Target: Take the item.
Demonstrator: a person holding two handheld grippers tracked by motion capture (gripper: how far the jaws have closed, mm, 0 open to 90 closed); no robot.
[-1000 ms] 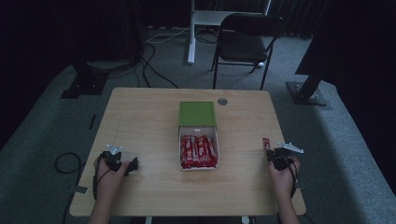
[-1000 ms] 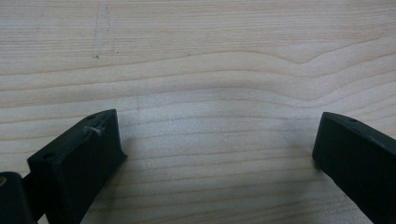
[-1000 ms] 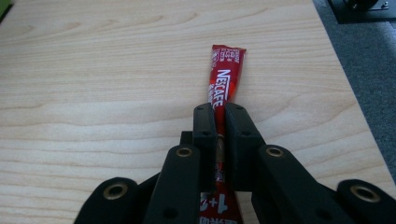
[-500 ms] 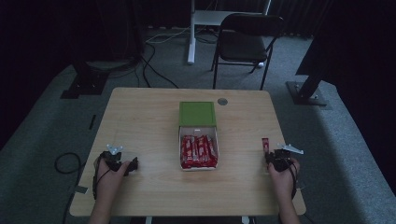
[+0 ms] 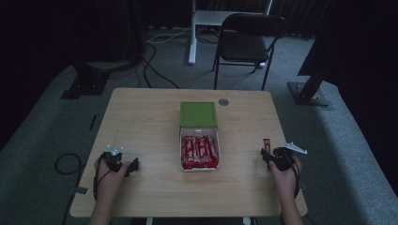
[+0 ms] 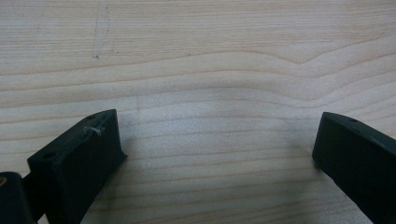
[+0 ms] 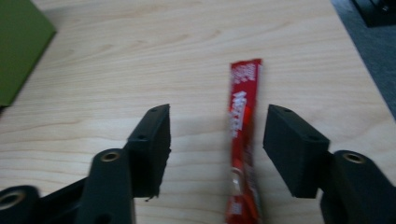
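Observation:
A red snack stick (image 7: pixel 242 135) lies flat on the wooden table (image 5: pixel 141 122) near its right edge, also visible as the red stick (image 5: pixel 266 143) in the high view. My right gripper (image 7: pixel 217 149) stands over its near end; its jaws have just been opening, and the stick lies between them nearer the right one, untouched by the pads. An open white box (image 5: pixel 200 152) at the table's middle holds several red sticks, with its green lid (image 5: pixel 198 114) behind it. My left gripper (image 6: pixel 215 149) rests open on bare wood at the front left, seen as the left gripper (image 5: pixel 133 165).
A dark round disc (image 5: pixel 223 101) is set in the tabletop behind the lid. The green lid's corner (image 7: pixel 18 46) shows at the left of the right gripper view. A folding chair (image 5: pixel 246 42) and a white stand (image 5: pixel 192 33) are on the floor beyond the table.
The right gripper's jaws have parted and the red stick now lies free on the table. Neither hand has shifted.

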